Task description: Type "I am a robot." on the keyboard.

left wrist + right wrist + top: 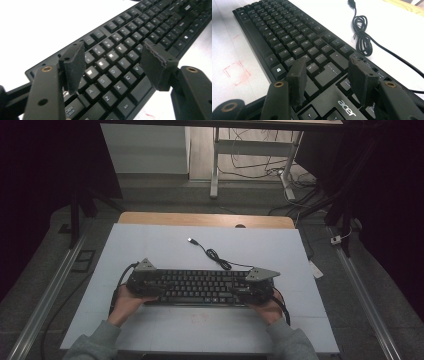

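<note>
So the main thing here is a black keyboard (200,287), lying flat on the white table cover (150,245), a bit nearer the person's edge than the middle, long side running left to right. It has an acer logo (347,108) on the blank patch above the arrow keys, and its keys catch some glare around the W and E in the left gripper view. Its cable (220,260) runs off the back edge, bunches into a small loose coil just behind the keyboard, then ends in a USB plug (191,240) lying free on the cover.

The left gripper (112,67) sits over the keyboard's left end. Its jaws stand apart, hanging over the letter keys around the A, S, D row, with nothing pinched between the pads (75,67). Whether the pads actually touch the keycaps is hard to tell.

The right gripper (327,78) sits over the right end, jaws also spread, straddling the Enter key area. Nothing is clamped there either.

From the high view, both hands come in from the bottom in grey sleeves (100,340), one at each end of the keyboard. There's a faint red square marking (235,72) on the cover just in front of the keyboard, and a strip of wooden tabletop (205,219) shows past the cover's far edge.
</note>
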Motion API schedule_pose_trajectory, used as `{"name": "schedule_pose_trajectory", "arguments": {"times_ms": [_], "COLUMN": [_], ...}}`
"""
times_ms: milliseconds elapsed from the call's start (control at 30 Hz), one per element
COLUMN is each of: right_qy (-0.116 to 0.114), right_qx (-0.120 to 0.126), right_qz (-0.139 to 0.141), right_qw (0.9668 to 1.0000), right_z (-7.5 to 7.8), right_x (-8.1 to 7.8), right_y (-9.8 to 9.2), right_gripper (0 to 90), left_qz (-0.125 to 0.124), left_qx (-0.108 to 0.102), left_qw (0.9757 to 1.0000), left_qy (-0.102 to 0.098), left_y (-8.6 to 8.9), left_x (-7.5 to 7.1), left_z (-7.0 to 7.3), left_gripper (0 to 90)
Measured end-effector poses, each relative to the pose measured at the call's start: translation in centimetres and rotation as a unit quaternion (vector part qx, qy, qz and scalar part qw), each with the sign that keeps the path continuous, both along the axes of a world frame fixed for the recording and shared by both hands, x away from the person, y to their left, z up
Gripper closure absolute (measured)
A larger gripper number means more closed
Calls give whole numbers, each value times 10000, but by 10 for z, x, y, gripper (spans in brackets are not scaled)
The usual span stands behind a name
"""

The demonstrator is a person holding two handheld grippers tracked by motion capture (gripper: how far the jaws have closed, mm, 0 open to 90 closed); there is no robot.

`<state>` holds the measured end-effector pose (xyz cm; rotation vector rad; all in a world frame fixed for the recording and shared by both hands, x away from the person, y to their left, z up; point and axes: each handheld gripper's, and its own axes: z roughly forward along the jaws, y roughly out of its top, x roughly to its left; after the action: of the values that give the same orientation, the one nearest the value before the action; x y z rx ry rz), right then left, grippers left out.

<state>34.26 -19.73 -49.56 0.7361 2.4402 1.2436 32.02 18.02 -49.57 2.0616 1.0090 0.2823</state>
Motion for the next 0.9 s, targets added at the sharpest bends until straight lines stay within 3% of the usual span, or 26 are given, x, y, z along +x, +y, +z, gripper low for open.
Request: {"name": "schedule_pose_trajectory", "arguments": {"times_ms": [167,367,600,900], "right_qy": [-10,10,22,17], "right_qx": [7,1,-60,-82], "right_qz": [8,3,5,25], "right_qw": [10000,10000,10000,10000], "right_z": [0,-1,-1,-2], "right_x": [0,0,0,1], "right_y": [1,1,2,2], "right_gripper": [497,496,494,491], "left_qz": [-155,-332,-610,-879], "left_qx": [-41,-47,15,350], "left_qw": [9998,9992,9980,9955], "left_qy": [-72,-206,-146,-15], "left_y": [-7,-14,-22,-47], "left_x": [-3,-8,-9,-4], "left_z": [2,5,1,-13], "left_gripper": [442,631,878,889]}}
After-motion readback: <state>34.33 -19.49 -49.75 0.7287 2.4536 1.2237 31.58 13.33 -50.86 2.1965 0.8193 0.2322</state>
